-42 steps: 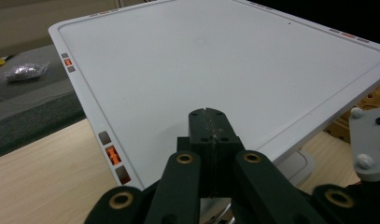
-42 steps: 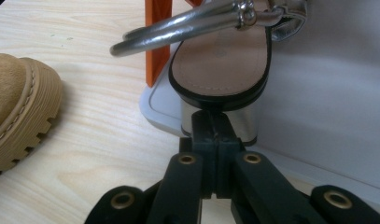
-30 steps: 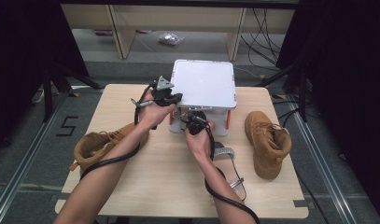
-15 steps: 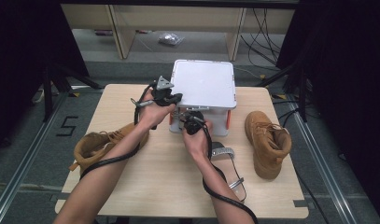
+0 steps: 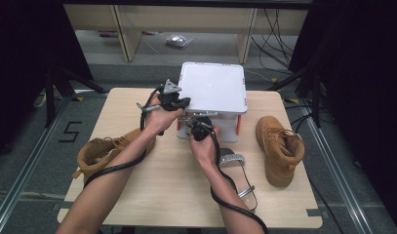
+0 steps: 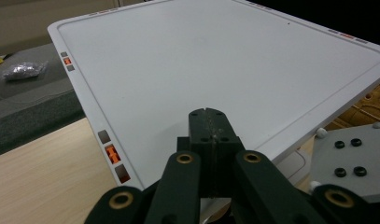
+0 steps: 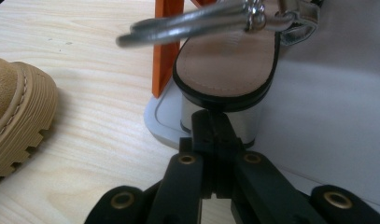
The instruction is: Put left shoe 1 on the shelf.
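Pale wooden table [image 5: 152,190], floor marking "5" [image 5: 70,132] beside it, our left gripper [image 6: 208,122] pressed together over the white square lidded box [image 5: 213,87], our right gripper [image 7: 211,122] pressed together at the silver block-heeled sandal [image 7: 225,70].

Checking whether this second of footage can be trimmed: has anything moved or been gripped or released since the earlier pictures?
Nothing visibly changed. The left gripper stays shut at the white box's lid; the right gripper stays shut, empty, at the box's front. Both boots and the silver sandal lie as before.
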### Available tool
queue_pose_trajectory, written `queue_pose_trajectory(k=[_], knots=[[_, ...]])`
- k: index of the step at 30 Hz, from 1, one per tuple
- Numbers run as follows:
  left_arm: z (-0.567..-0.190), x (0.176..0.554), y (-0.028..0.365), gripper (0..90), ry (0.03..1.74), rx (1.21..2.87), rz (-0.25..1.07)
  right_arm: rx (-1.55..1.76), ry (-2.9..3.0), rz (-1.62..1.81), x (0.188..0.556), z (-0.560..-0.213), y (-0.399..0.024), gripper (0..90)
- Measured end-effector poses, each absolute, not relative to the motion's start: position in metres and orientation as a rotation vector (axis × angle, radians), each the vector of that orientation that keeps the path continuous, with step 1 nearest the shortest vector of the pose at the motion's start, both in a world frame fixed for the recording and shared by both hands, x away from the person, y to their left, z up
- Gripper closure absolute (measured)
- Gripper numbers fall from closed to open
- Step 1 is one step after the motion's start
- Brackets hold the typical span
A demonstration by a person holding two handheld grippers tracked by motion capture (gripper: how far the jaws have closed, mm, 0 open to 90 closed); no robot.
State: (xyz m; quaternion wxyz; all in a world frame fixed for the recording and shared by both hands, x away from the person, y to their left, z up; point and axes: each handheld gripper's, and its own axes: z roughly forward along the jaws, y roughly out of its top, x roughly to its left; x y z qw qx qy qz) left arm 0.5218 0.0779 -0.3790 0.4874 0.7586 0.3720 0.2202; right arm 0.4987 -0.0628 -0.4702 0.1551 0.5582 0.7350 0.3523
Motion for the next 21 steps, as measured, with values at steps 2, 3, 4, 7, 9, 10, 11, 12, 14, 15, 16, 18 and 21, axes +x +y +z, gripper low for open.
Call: queue_pose_trajectory(k=[2,3,4,7,9,10,11,12,14,15,16,18,21], knots=[[-0.3791,0.5217,0.078,89.8,0.905,1.843,0.536,1.599,2.101,0.999,0.4985,-0.4701,-0.0624,90.0],[-0.3791,0.5217,0.0781,89.9,0.905,1.843,0.536,1.603,2.096,1.002,0.4985,-0.4702,-0.0618,90.0],[-0.379,0.5217,0.0781,89.9,0.905,1.843,0.536,1.606,2.097,1.005,0.4985,-0.4703,-0.0615,90.0],[-0.379,0.5217,0.0782,89.9,0.905,1.844,0.535,1.572,2.099,1.021,0.5005,-0.4722,-0.063,90.0],[-0.3789,0.5217,0.0781,89.9,0.905,1.846,0.536,1.564,2.104,1.016,0.5005,-0.4726,-0.0634,90.0],[-0.3789,0.5217,0.078,89.9,0.905,1.846,0.536,1.564,2.103,1.019,0.5005,-0.4726,-0.0634,90.0],[-0.379,0.5217,0.0782,89.9,0.906,1.844,0.535,1.567,2.101,1.019,0.5004,-0.4728,-0.0629,90.0],[-0.3789,0.5218,0.0783,89.9,0.906,1.845,0.535,1.589,2.093,1.025,0.4995,-0.4727,-0.0614,90.0],[-0.379,0.5218,0.0783,89.9,0.906,1.844,0.533,1.608,2.097,1.014,0.4984,-0.4719,-0.0604,90.0],[-0.3791,0.5218,0.0782,89.9,0.906,1.843,0.532,1.58,2.104,0.991,0.4987,-0.472,-0.0615,90.0],[-0.3791,0.5217,0.0781,89.9,0.904,1.844,0.534,1.595,2.109,1.003,0.4986,-0.474,-0.0597,90.0],[-0.3791,0.5217,0.0781,89.9,0.906,1.841,0.532,1.548,2.107,0.984,0.4995,-0.4758,-0.0606,90.0],[-0.3791,0.5217,0.0782,89.9,0.907,1.838,0.529,1.537,2.111,0.989,0.5001,-0.4769,-0.0599,90.0]])
